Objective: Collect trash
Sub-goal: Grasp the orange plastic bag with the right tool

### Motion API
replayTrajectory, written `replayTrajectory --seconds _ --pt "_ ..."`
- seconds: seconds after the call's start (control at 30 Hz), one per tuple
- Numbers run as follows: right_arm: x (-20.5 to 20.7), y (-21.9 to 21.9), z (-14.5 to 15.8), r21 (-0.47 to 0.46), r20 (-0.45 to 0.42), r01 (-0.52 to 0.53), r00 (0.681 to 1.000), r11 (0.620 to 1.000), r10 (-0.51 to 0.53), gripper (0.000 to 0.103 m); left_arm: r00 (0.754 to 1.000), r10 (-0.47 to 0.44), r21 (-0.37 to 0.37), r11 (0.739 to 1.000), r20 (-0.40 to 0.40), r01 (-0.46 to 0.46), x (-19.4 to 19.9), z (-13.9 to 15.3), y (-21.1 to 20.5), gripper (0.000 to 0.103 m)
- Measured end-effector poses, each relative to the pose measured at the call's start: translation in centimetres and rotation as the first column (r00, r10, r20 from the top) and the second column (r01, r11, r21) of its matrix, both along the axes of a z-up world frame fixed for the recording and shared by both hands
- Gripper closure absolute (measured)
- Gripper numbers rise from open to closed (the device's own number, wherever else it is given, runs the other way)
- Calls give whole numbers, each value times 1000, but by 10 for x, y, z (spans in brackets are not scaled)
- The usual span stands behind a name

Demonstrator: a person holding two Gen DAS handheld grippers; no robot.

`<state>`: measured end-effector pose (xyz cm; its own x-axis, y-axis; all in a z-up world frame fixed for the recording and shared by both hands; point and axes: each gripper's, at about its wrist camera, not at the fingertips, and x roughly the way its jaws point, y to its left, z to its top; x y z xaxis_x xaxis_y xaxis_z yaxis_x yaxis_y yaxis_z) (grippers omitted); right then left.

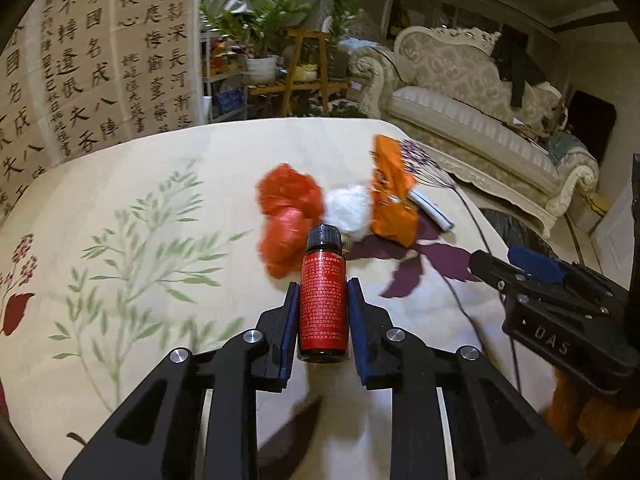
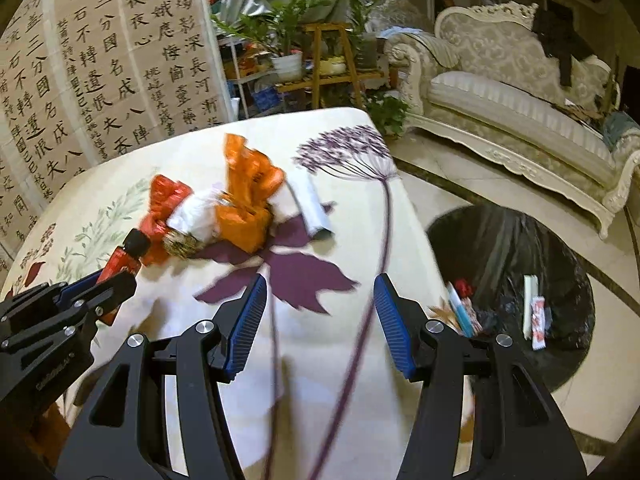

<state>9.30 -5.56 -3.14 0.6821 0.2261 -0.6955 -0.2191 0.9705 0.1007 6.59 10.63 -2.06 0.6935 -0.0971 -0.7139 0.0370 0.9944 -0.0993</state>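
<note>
Left tool (image 1: 322,286) around red bottle (image 1: 322,300)

Dim indoor light, motion blur, fisheye-bent edges.

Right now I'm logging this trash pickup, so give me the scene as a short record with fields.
left gripper: shut on the small red-labelled bottle
right gripper: open, holds nothing
trash on table: red plastic bag, white wad, orange bag, white tube
bin: black liner, on the floor beside the table, wrappers already inside
</note>
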Motion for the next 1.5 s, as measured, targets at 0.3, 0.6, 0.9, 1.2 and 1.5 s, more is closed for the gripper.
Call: replayTrajectory --seconds 0.3,0.6,0.9,1.2,1.5 --pt "26 38 0 -11 -2 -52 999 999 52 49 996 93 10 996 2 -93 5 -3 39 78" --pt "51 59 -12 -32 -40 -73 997 997 72 53 991 131 -8 991 -12 -132 4 -9 59 78" --pt "44 56 -12 -50 -28 -72 997 996 70 70 992 124 -24 992 -23 -125 6 -13 62 78" --pt "23 35 2 -38 11 -27 1000 999 27 70 994 106 -35 994 -6 -106 -2 -7 52 78" --pt "-9 -3 11 -42 34 38 999 998 -37 70 999 43 -44 998 23 -42 -16 4 23 78"
